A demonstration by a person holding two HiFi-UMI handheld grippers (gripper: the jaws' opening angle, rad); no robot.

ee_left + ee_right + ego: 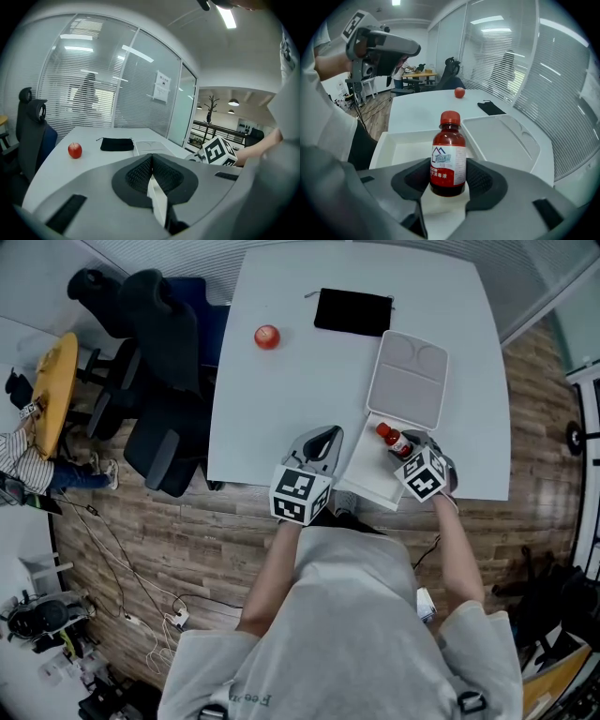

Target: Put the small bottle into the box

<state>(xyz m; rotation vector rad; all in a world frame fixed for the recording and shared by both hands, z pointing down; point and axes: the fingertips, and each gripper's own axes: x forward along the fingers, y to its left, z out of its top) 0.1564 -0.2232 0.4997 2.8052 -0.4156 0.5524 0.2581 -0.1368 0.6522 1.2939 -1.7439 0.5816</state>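
Gripping the small red-capped brown bottle [448, 154], my right gripper [447, 177] has its fingers closed on the lower part of the bottle body, one on each side. The bottle stands upright between them, cap up, white label facing the camera. In the head view the bottle [394, 439] is over the near right part of the shallow white plastic box [366, 482]. I cannot tell whether its base touches the box floor. The right gripper [405, 450] reaches in from the front edge of the white desk [281, 409].

The box lies open. Its hinged white lid [408, 381] is folded back flat on the desk on the far side of the tray. The right gripper view shows the tray wall [401, 140] to the left of the bottle and the lid [501, 136] to the right.

My left gripper [322, 439] is just left of the box, at the desk's front edge. Its view shows the left gripper [152, 171] with both fingers pressed together and nothing between them.

A round red apple [267, 337] sits well apart from the box, toward the far left of the desk. A flat black fabric pouch [352, 312] lies beyond the lid, near the far edge.
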